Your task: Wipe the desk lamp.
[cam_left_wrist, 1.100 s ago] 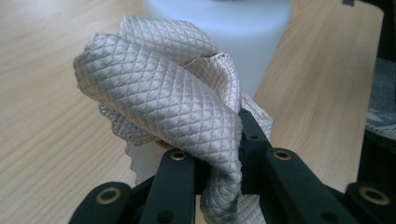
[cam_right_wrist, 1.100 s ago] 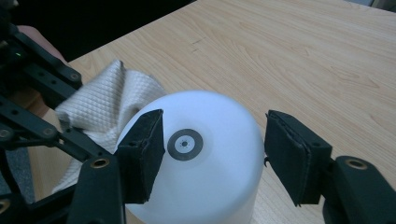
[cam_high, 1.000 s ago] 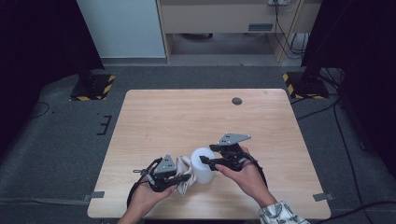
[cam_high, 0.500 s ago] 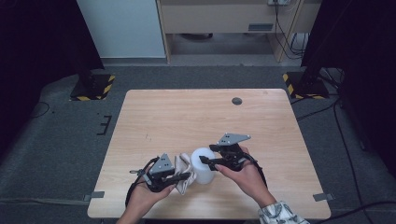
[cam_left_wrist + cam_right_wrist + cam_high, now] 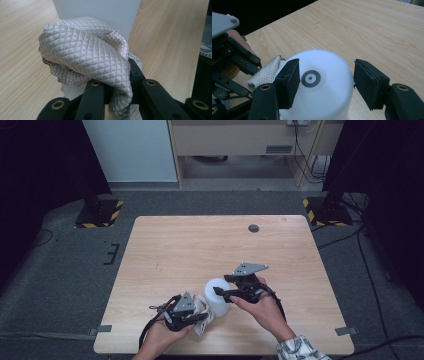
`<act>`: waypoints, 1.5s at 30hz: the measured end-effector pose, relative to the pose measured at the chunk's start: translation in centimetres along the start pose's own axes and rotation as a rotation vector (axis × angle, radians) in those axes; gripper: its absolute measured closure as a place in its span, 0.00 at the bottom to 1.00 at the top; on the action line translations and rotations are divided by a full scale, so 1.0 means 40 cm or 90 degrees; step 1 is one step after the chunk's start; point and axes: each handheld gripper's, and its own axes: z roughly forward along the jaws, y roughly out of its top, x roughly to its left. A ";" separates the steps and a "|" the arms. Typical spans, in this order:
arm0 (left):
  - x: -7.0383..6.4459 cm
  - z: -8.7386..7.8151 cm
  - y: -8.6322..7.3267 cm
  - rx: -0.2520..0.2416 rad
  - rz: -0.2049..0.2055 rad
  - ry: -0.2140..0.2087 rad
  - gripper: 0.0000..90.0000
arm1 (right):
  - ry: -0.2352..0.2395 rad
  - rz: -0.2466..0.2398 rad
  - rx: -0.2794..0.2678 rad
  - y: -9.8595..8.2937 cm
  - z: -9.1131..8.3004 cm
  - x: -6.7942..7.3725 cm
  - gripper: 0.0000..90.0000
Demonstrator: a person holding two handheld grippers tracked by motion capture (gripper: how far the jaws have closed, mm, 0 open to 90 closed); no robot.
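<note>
- Near the front edge of the pale wooden tabletop [image 5: 200, 250], a white, upside-down plastic cup [image 5: 218, 296] is stood, with a beige quilted cloth [image 5: 202, 312] pressed against its left side.
- The cloth [image 5: 87, 57] is pinched in a bunch by the closed left gripper [image 5: 196, 317]; it is seen touching the cup wall [image 5: 100, 12] in the left gripper view.
- The cup [image 5: 322, 85] is straddled by the right gripper [image 5: 325, 83], whose jaws stand open on either side, apart from the wall by a little; it is judged not yet clamped.
- Wiping is judged to be under way on one side only; the remaining wall and the base appear still to be done.
- A round grey mark [image 5: 310, 78] on the cup's upturned base is revealed by the right gripper view; the cloth's diamond weave is revealed by the left gripper view.
</note>
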 end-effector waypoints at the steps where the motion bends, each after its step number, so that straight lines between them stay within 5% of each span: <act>1: -0.003 -0.003 0.002 -0.004 0.000 -0.002 0.88 | 0.000 0.000 -0.001 0.000 0.000 0.000 0.43; 14: -0.058 -0.025 0.067 -0.087 0.014 -0.041 0.88 | -0.002 0.000 -0.001 0.001 0.001 0.001 0.43; 27: -0.034 0.028 0.025 -0.023 0.012 -0.045 0.88 | -0.003 -0.006 0.002 0.004 0.003 0.002 0.43; 36: -0.032 -0.026 0.048 -0.075 0.012 -0.037 0.88 | -0.003 -0.006 0.003 0.004 0.003 0.001 0.43; 43: -0.005 -0.029 0.029 -0.060 -0.004 -0.029 0.88 | -0.004 -0.008 0.003 0.004 0.003 0.002 0.43; 45: -0.001 -0.009 0.017 -0.034 -0.004 -0.035 0.88 | -0.004 -0.009 0.003 0.005 0.003 0.001 0.43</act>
